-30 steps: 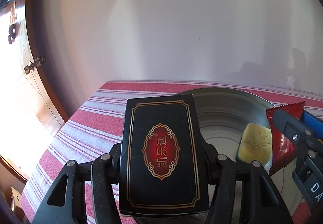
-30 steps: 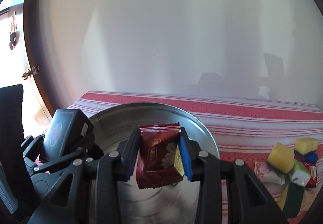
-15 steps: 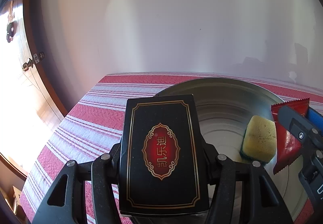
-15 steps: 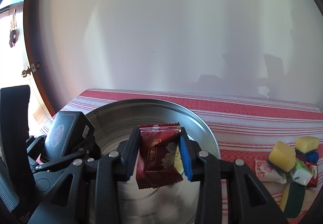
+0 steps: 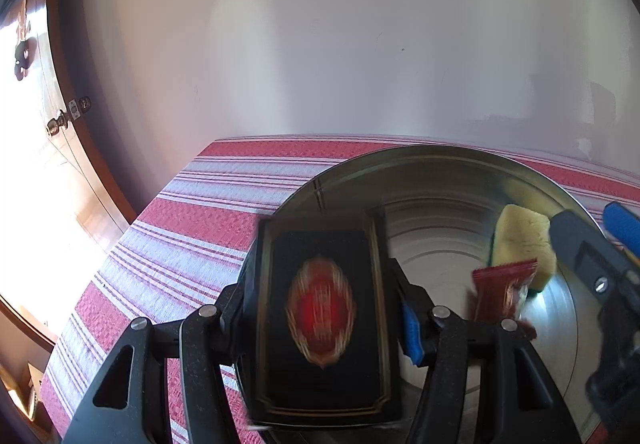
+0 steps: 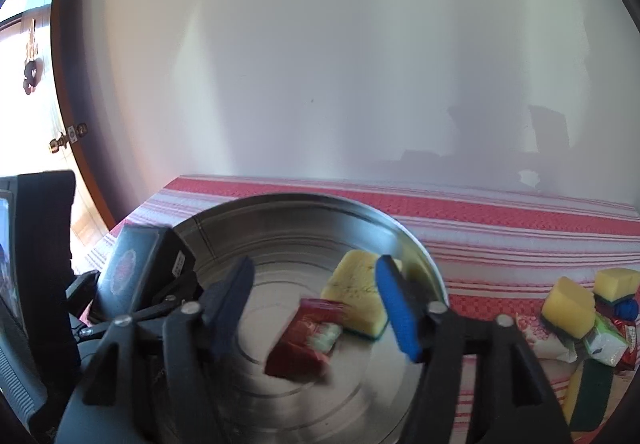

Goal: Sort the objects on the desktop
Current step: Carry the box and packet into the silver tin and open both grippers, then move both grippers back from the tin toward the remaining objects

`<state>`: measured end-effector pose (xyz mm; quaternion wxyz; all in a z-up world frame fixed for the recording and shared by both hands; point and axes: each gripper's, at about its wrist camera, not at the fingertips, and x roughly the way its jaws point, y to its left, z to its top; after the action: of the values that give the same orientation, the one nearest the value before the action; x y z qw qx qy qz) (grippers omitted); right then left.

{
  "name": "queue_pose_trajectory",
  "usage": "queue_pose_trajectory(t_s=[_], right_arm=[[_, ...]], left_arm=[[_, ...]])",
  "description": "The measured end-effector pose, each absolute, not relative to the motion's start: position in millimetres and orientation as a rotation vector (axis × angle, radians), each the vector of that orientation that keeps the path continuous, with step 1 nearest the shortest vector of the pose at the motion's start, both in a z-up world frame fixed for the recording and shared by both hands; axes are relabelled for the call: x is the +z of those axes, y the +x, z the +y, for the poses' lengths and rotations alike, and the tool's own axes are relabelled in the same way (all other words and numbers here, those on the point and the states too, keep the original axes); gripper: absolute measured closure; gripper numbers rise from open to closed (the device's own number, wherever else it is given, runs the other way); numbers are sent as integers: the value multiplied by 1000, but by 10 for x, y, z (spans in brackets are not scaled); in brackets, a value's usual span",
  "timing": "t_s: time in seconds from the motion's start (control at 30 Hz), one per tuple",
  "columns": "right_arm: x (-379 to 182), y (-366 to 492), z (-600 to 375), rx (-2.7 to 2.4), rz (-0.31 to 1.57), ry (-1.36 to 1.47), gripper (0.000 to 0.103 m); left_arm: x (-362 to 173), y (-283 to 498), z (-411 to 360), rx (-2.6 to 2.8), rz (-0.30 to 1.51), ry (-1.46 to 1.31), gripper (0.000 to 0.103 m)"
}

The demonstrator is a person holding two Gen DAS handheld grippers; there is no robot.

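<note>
Red-white striped surface [image 6: 500, 228] carries round metal tray [image 6: 280, 211] at left; heap of sponges and packets [image 6: 588, 324] at right, well apart.

Nothing here reads clearly to me. The black rectangular box with gold border [image 5: 324, 324] at six o'clock in my left view carries a red oval emblem, but motion blur smears its characters. The dark red foil snack packet [image 6: 306, 342] below centre in my right view is blurred too. A small white label on the box's side is too tiny to read.
</note>
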<state>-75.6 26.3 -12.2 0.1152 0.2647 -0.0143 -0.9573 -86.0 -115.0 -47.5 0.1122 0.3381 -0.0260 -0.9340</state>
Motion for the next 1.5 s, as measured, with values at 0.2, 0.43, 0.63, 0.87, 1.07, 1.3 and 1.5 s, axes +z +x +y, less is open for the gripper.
queue_pose_trajectory(t_s=[0.2,0.43,0.63,0.87,1.07,1.3,1.5], right_arm=[[-92,-719,328,-2840,-75,743,31],[-83,-697,388,-2860,-102,723,27],[-96,-694,404,-2872,-103,714,27],[-106,-692,423,-2877,-112,710,27],[-107,-682,461,-2904,-100,704,27],[-124,-630,672,-2976,-129,713,26],[-168,-478,1013,-3048,-131,746,23]], left_arm=[[-433,-797,-1126,-2745,-80,933,21],[-418,-777,-1127,-2742,-69,924,20],[-429,-794,-1145,-2742,-72,912,20],[-439,-804,-1173,-2738,-60,902,20],[-406,-756,-1153,-2775,-61,849,20],[-280,-530,-880,-2869,-193,614,20],[-271,-381,-630,-3022,-266,544,20]])
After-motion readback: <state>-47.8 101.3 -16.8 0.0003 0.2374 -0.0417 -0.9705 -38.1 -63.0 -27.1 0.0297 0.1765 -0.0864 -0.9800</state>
